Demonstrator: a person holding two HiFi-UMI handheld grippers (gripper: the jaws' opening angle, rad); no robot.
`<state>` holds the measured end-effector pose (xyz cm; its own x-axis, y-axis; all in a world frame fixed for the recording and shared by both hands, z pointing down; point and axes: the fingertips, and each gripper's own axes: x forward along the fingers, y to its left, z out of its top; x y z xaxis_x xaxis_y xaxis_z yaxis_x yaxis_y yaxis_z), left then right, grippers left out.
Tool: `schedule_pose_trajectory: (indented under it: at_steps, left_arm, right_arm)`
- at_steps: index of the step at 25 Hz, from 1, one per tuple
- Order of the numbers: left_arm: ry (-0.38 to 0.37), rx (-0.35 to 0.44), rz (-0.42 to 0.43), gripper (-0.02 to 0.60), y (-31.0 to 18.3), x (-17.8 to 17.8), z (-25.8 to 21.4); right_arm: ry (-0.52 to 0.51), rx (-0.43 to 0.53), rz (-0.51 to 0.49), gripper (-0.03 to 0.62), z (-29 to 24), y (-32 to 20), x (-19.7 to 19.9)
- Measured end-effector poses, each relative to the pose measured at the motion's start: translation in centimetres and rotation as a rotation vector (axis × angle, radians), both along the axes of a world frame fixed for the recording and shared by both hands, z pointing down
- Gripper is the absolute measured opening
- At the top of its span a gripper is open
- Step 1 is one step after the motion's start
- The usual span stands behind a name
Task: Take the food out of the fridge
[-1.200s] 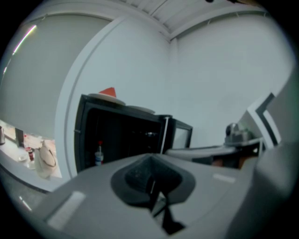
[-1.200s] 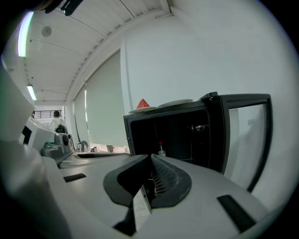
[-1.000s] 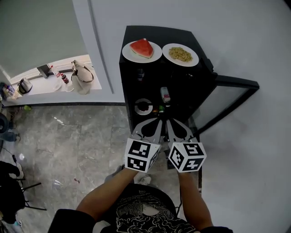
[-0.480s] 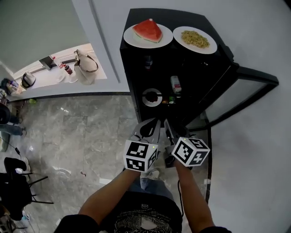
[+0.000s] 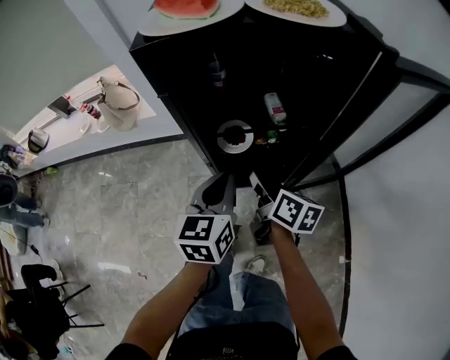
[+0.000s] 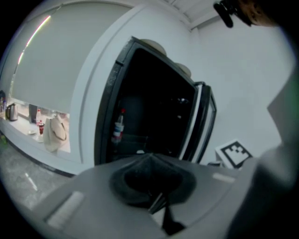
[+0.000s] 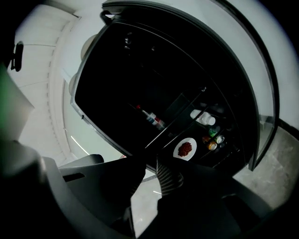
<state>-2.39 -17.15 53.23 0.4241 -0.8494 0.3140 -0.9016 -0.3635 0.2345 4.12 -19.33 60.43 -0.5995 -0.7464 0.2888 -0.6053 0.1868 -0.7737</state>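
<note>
The fridge (image 5: 176,98) stands with its door (image 5: 383,119) swung wide to the right, so every shelf is open to reach from the front. Two plates rest on its top: one with watermelon (image 5: 184,8) near the left edge, one with noodles (image 5: 295,7) toward the right. They are likely food already set out, which would put the task partway done.

The left hand-held gripper (image 6: 150,156) points at the open fridge from just outside it. Its jaws are pressed together with nothing between them, so it seems to be along only to steady things. The right hand-held gripper (image 7: 150,169) hangs just beside it, rolled to one side. Its jaws have just been opening and stand a little apart, with only floor showing in the gap. In my judgement that readies it for a rim.

The remaining food sits on a small plate (image 5: 234,136) at the front edge of a lower shelf, left of centre. That is the easiest spot to pinch from outside, and both tips are near it but not touching.

A white bottle (image 5: 275,107) lies on a higher shelf, and a dark bottle (image 5: 216,70) stands further up at the left. Small jars (image 5: 266,138) crowd just right of the plate and could be knocked.
</note>
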Motion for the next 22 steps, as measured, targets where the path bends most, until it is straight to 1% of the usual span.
schedule_pose_trajectory:
  at_steps: [2, 7, 10, 13, 17, 22]
  left_arm:
    - [-0.009, 0.013, 0.007, 0.002, -0.8, 0.5, 0.9]
    - [-0.051, 0.026, 0.051, 0.002, -2.8, 1.2, 4.8]
    - [-0.071, 0.025, 0.072, 0.002, -3.5, 1.6, 7.6]
    - [-0.063, 0.027, 0.07, 0.002, -4.5, 1.8, 10.1]
    - [-0.07, 0.04, 0.092, 0.002, -5.7, 2.1, 12.3]
    - [-0.05, 0.046, 0.102, 0.002, -7.0, 2.2, 14.6]
  right_arm:
    - [-0.038, -0.021, 0.005, 0.077, 2.4, -1.1, 0.2]
    - [-0.151, -0.062, 0.062, 0.096, 9.2, -4.6, -0.7]
    - [-0.207, -0.089, 0.078, 0.111, 12.8, -6.2, -1.5]
    - [-0.264, -0.112, 0.108, 0.117, 15.8, -7.8, -1.7]
    - [-0.379, -0.14, 0.161, 0.131, 18.6, -10.2, -2.1]
    - [-0.458, -0.193, 0.196, 0.132, 21.9, -13.2, -2.9]
